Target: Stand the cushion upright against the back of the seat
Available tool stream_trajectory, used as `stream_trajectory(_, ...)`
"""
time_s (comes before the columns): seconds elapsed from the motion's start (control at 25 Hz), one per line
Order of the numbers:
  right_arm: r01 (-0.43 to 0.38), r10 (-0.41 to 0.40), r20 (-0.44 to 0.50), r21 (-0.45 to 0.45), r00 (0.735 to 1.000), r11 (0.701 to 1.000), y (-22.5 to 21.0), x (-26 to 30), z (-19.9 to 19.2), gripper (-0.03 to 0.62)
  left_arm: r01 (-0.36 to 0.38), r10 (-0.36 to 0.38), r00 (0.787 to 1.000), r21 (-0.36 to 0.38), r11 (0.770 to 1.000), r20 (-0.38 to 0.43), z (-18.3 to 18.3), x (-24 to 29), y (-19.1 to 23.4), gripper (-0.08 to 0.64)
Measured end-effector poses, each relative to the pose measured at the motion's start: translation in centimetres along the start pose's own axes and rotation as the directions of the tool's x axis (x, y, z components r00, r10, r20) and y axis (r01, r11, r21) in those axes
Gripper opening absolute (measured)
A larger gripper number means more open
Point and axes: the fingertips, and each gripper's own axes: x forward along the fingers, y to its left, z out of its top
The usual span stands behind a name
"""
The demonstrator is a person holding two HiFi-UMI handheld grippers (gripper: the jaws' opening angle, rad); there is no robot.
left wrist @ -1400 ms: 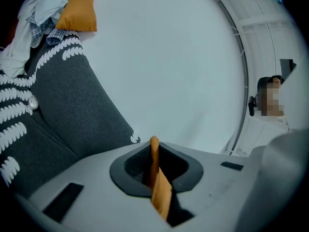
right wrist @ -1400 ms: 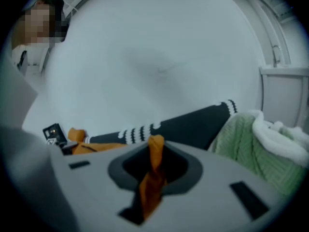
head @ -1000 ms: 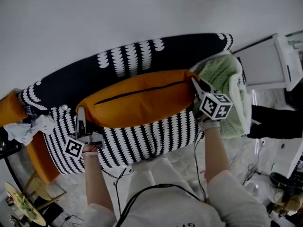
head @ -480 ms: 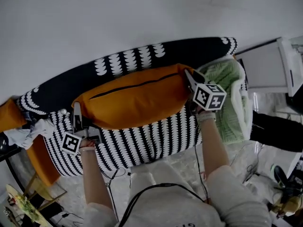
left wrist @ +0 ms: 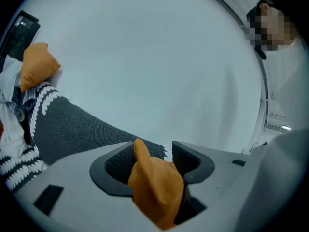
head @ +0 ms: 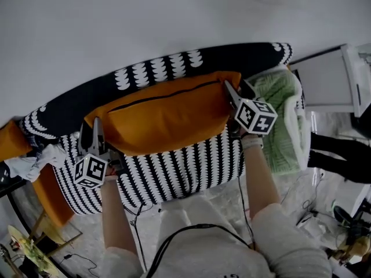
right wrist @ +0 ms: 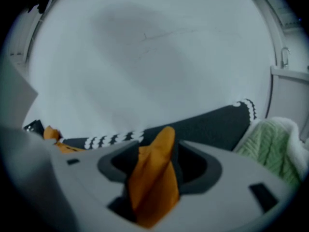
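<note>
While releasing cushion (head: pixel 168 112), judged upright against seat back (head: pixel 232 57), w/ L gripper (head: pixel 93 133) and R gripper (head: pixel 229 92) jaws opening and a corner (left wrist: pixel 154 187) loose between each pair, pull both straight back w/o snagging fabric, then confirm no fwd tip.

Over on the right, a pale green knitted blanket (head: pixel 278 117) lay heaped up, with a white fleecy cloth (head: pixel 302 126) along its outer side. At the far left an orange fabric cushion (head: pixel 10 139) poked into view, and just beside it sat a crumpled white rag (head: pixel 35 161). A plain white wall (head: pixel 145 22) filled the whole background. A white-framed grey panel (head: pixel 324 80) stood at the right edge. And in the left gripper view, a person in a white top (left wrist: pixel 292 86) stood by that wall.
</note>
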Motion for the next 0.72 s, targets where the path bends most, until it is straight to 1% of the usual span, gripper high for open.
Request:
stream_trajectory(0.08,0.005,-0.006,0.028,0.016,1.0,1.0,-0.2,-0.9,0.2,0.245,-0.025,0.024,0.999,0.05,0.998,0.023,0.7,-0.7,0.1,0.253)
stream_trajectory(0.2,0.013,-0.013,0.044,-0.001,0.999,1.0,-0.4,-2.5,0.2,0.245,-0.045,0.041,0.998,0.109,0.993,0.036,1.3,-2.0,0.2,0.253)
stream_trajectory(0.28,0.01,-0.009,0.051,-0.023,0.999,1.0,-0.3,-3.8,-0.1,0.244,-0.041,0.037,0.999,0.127,0.991,0.032,1.2,-2.9,0.1,0.253)
stream_trajectory(0.36,-0.02,0.022,0.057,-0.039,0.998,0.999,0.5,-5.0,-0.4,0.244,-0.038,0.035,0.999,0.135,0.99,0.027,1.0,-3.9,-0.2,0.253)
stream_trajectory(0.44,-0.058,0.061,0.055,-0.061,0.997,0.996,1.7,-6.2,-0.9,0.239,-0.025,0.023,0.999,0.127,0.992,0.023,0.8,-4.7,-0.7,0.253)
stream_trajectory(0.52,-0.089,0.095,0.054,-0.092,0.994,0.992,3.1,-7.3,-1.3,0.206,0.001,-0.004,1.0,0.118,0.993,0.023,0.6,-5.4,-1.6,0.252)
stream_trajectory(0.56,-0.103,0.109,0.056,-0.106,0.992,0.989,3.8,-7.8,-1.5,0.169,0.02,-0.023,1.0,0.122,0.992,0.021,0.5,-5.7,-2.3,0.25)
stream_trajectory(0.64,-0.131,0.139,0.064,-0.122,0.988,0.984,5.3,-8.9,-1.7,0.119,0.065,-0.068,0.998,0.135,0.989,0.012,0.1,-6.3,-3.8,0.226)
stream_trajectory(0.72,-0.166,0.176,0.073,-0.124,0.982,0.978,6.8,-10.0,-1.8,0.066,0.118,-0.119,0.993,0.142,0.983,-0.001,-0.4,-6.7,-5.5,0.135)
